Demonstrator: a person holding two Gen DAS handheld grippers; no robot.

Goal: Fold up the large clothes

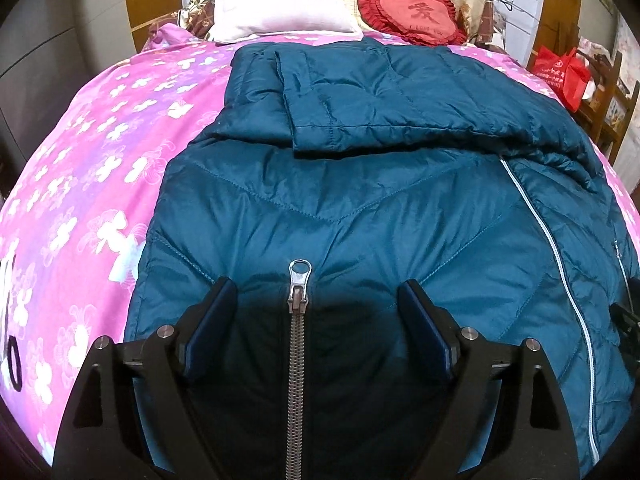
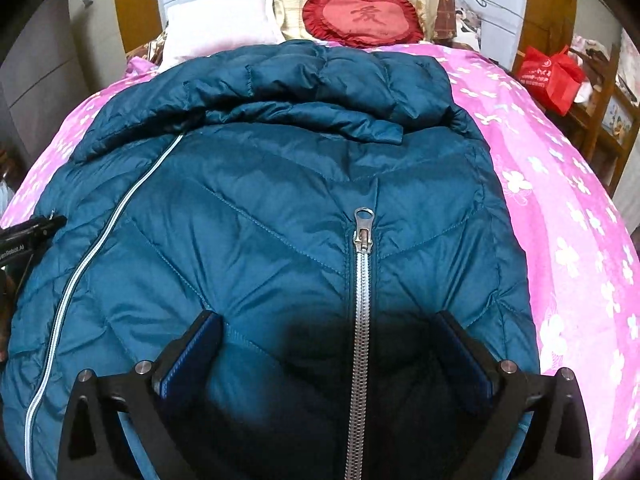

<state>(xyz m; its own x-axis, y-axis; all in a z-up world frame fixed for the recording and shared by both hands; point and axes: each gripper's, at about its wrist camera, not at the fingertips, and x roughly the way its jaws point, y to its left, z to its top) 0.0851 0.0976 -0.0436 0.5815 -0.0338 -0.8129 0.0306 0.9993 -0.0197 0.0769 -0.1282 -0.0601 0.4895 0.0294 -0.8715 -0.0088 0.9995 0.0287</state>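
Parted fingers [image 1: 224,292] straddle a zipper [image 1: 297,344] on the jacket [image 1: 360,208], lying lengthwise toward the pillows

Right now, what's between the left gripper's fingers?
Left wrist view: the left gripper stands open over the teal jacket, and a silver zipper pull with its zip lies between the fingers.

A bed [image 1: 80,184] in pink floral bedding carries a teal quilted jacket [image 1: 360,216], a pale pillow [image 1: 280,4] and a red heart cushion [image 1: 412,12].

a bed [image 1: 80,184] in pink flowered sheets, white pillow [image 1: 276,4] and red heart cushion [image 1: 412,10] at its head, wooden chair [image 1: 608,96] beside.
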